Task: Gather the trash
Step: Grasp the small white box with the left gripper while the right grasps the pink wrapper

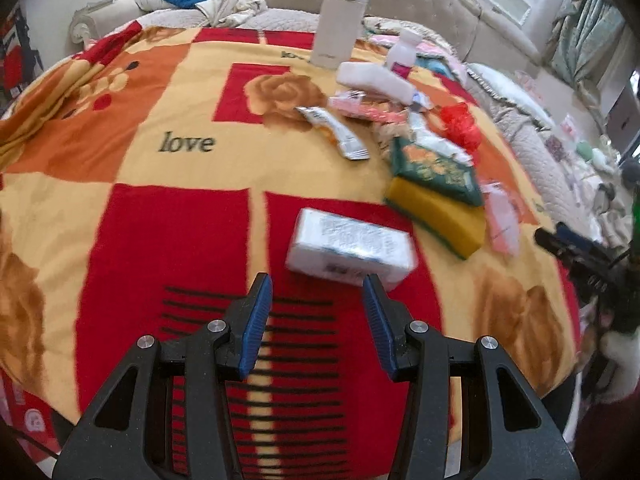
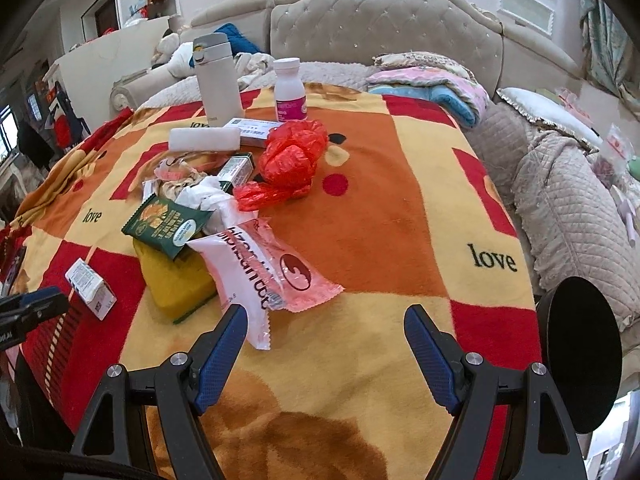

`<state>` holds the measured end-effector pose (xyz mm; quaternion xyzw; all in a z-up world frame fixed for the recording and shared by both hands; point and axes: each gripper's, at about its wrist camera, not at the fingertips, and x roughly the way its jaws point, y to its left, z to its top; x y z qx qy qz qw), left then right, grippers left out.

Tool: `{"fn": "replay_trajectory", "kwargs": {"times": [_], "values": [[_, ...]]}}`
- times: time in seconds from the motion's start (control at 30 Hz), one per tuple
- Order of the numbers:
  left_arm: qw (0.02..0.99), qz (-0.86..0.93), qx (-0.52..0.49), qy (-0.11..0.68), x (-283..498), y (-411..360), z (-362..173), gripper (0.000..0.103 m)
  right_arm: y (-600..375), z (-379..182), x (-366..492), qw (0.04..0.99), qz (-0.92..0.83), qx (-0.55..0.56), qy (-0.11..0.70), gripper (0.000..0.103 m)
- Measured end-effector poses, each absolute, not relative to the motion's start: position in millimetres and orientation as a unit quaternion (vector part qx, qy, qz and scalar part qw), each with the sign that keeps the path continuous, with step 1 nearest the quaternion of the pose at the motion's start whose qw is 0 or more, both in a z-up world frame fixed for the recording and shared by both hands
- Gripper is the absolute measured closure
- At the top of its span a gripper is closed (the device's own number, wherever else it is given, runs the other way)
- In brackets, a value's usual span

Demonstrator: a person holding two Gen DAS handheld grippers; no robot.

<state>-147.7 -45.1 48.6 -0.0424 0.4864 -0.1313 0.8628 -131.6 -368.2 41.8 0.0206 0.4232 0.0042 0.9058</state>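
A pile of trash lies on a red, orange and yellow "love" blanket (image 2: 400,200). A small white carton (image 1: 352,249) lies just ahead of my left gripper (image 1: 318,286), which is open and empty; the carton also shows in the right wrist view (image 2: 91,289). My right gripper (image 2: 324,320) is open and empty, just short of a pink and white plastic wrapper (image 2: 260,272). Beyond it lie a yellow sponge (image 2: 176,280), a green snack packet (image 2: 168,226), crumpled white paper (image 2: 204,196) and a red plastic bag (image 2: 292,156).
A white thermos (image 2: 218,80), a white pill bottle with a pink label (image 2: 290,90), a white case (image 2: 204,138) and a flat box (image 2: 254,128) stand at the far side. A squeezed tube (image 1: 336,132) lies left of the pile. A round black object (image 2: 580,356) sits at the right blanket edge.
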Motion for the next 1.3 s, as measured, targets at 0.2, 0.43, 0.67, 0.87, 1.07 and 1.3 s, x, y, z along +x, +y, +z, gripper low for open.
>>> {"fn": "replay_trajectory", "kwargs": {"times": [0.2, 0.43, 0.67, 0.87, 1.07, 1.3], "values": [[0.852, -0.091, -0.051, 0.514, -128.7, -28.1, 26.9, 0.058, -368.4, 33.0, -122.4, 0.898, 0.010, 0.024, 0.440, 0.024], [0.855, -0.102, -0.088, 0.501, -85.6, -32.5, 26.5, 0.058, -367.0, 35.2, -117.5, 0.898, 0.030, 0.028, 0.438, 0.024], [0.863, -0.105, -0.094, 0.485, -78.9, -35.2, 43.6, 0.058, -367.2, 37.1, -113.0, 0.897, 0.046, 0.027, 0.438, 0.022], [0.866, -0.106, -0.090, 0.481, -86.3, -37.9, 55.5, 0.058, -371.2, 37.6, -106.8, 0.894, 0.071, 0.052, 0.440, 0.021], [0.866, -0.131, -0.109, 0.471, -93.4, -46.9, 66.0, 0.046, -363.0, 36.7, -99.8, 0.894, 0.091, 0.029, 0.438, 0.020], [0.849, -0.143, -0.112, 0.496, -93.9, -67.5, 47.4, 0.045, -362.4, 16.9, -79.9, 0.880, 0.112, 0.025, 0.461, 0.017]]}}
